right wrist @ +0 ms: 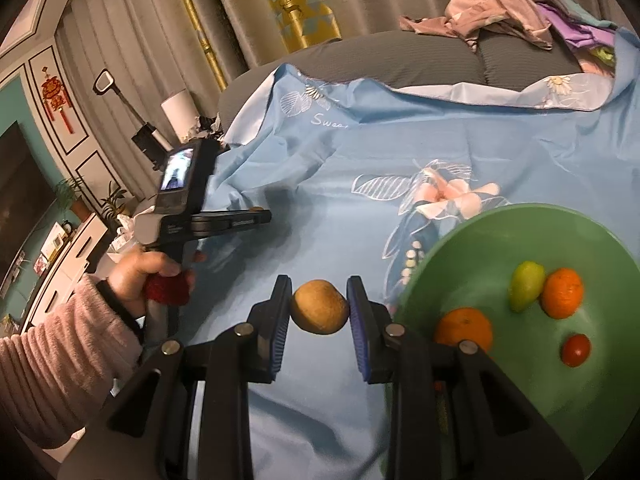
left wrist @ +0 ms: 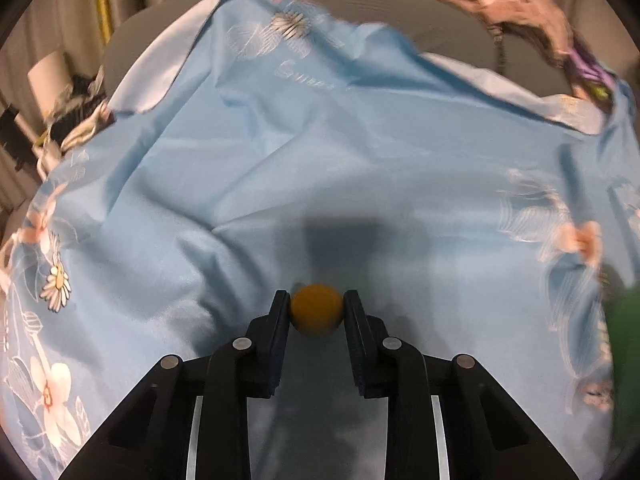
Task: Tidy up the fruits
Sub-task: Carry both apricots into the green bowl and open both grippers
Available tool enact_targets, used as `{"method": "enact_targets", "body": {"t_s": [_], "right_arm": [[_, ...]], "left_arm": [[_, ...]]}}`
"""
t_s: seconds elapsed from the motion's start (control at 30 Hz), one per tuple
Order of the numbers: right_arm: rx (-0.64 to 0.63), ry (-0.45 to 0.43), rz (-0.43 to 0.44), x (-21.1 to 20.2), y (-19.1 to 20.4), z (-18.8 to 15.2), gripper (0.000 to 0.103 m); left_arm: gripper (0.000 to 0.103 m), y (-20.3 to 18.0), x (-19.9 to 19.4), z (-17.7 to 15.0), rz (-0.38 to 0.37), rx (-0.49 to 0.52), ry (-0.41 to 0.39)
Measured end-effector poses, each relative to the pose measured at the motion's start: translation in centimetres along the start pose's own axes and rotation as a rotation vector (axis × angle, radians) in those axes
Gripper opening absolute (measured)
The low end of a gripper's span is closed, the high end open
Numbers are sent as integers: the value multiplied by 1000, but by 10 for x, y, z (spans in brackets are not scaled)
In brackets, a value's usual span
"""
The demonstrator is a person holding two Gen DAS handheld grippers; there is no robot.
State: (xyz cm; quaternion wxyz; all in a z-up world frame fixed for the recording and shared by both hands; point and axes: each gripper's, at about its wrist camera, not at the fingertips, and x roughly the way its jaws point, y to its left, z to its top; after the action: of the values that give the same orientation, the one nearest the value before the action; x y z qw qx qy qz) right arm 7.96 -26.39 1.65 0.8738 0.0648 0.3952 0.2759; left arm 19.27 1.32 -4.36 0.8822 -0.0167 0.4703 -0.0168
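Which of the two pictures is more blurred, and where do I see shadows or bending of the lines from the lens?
Left wrist view: motion blur smears the blue sheet, and the left tool casts a dark shadow just ahead of the yellow ball. Right wrist view: sharper, warm dim light, and the green bowl and curtains bend near the fisheye rim.

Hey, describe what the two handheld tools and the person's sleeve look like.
The left tool has black angular fingers with silver round pivot pins. The right tool matches, but with blue ribbed pads. Seen from the right wrist, the left one carries a camera with a lit screen and a red handle. The sleeve is pink ribbed knit.
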Motion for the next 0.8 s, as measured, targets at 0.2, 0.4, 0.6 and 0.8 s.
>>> {"method": "enact_targets", "body": {"t_s": [0.2, 0.4, 0.6, 0.8], "right_arm": [[14, -56, -91, -39, -9, 0, 29], [77, -73, -260, -75, -41, -12, 29], [118, -58, -356, -89, -68, -26, 29], [134, -38, -381, -87, -83, -33, 29]], "left_arm": [[27, -74, -73, -10, -171, 176, -73], [27, -162, -126, -37, -364, 386, -90], [27, -219, -131, -52, -427, 486, -71], [27, -245, -116, -60, -415, 532, -19]]}}
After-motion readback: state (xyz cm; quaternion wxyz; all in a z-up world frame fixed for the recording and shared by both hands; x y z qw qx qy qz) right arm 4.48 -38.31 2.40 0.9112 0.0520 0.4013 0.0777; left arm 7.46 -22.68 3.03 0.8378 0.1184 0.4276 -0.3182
